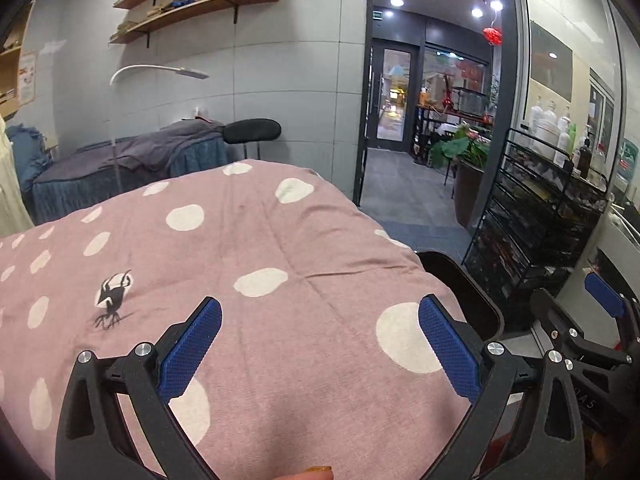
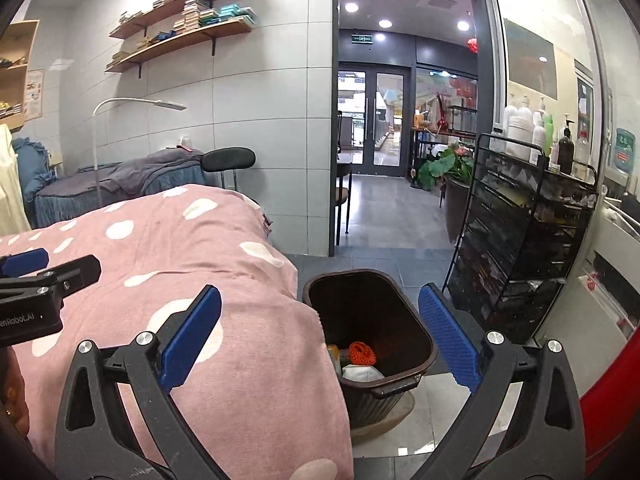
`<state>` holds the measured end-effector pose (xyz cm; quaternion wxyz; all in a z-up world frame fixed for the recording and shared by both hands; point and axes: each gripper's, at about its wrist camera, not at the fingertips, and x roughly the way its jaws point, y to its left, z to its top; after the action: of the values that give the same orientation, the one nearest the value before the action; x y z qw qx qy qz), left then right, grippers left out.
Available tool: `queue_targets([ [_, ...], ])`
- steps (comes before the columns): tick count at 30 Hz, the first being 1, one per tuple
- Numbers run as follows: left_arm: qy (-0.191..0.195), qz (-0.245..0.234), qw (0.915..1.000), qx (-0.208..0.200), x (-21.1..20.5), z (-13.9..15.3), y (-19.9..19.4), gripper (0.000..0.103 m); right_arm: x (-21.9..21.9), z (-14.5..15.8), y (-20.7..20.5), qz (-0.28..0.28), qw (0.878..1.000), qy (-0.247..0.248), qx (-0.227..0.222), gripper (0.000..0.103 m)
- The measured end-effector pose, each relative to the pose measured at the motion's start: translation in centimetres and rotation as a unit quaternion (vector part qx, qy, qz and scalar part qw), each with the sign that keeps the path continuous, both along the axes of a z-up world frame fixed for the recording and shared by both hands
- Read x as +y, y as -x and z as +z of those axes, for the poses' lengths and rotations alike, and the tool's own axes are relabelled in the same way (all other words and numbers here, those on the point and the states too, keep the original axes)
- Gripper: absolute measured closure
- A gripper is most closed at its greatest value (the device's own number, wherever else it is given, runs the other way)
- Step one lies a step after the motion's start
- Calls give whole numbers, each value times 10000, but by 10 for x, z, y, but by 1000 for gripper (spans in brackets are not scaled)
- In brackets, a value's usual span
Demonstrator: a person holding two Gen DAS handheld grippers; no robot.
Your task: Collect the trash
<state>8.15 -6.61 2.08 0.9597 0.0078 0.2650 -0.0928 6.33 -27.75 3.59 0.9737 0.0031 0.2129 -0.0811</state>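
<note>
The cover (image 1: 248, 264) is dusty pink with white dots and one black spidery mark (image 1: 112, 298). The bin (image 2: 416, 320) is dark brown, holding an orange net (image 2: 362, 354); the pads (image 2: 192, 336) are blue.

You're looking across a bed under a pink polka-dot cover (image 1: 260, 240), and behind it a second bed in grey-blue bedding (image 1: 132, 160) sits against the pale tiled wall (image 2: 260, 100). Up high, two wooden shelves (image 2: 180, 32) carry stacked books, and a white arched lamp (image 2: 132, 104) leans over the far bed beside a black chair back (image 2: 230, 158). Ahead, an open doorway (image 2: 372, 120) shows glass doors and ceiling spotlights. On your right, a black wire rack (image 2: 520, 220) holds bottles; a green plant (image 2: 444, 164) stands on the grey tiled floor (image 2: 384, 216).
</note>
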Motion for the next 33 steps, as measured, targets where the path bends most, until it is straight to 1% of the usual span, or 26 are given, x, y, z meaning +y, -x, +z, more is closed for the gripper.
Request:
queue_targets([
  [3,9,133,9997,-207,5,2,11,6,4,0,6,76,10000,-29,-24,6],
  [7,-12,197,9994,-268,8,2,16,6,9,0,11,117,9999,-32,-33,6],
  [33,35,162,9996,-221,12,-2,21,6,8,-3,9,98,9999,-55,17,6],
])
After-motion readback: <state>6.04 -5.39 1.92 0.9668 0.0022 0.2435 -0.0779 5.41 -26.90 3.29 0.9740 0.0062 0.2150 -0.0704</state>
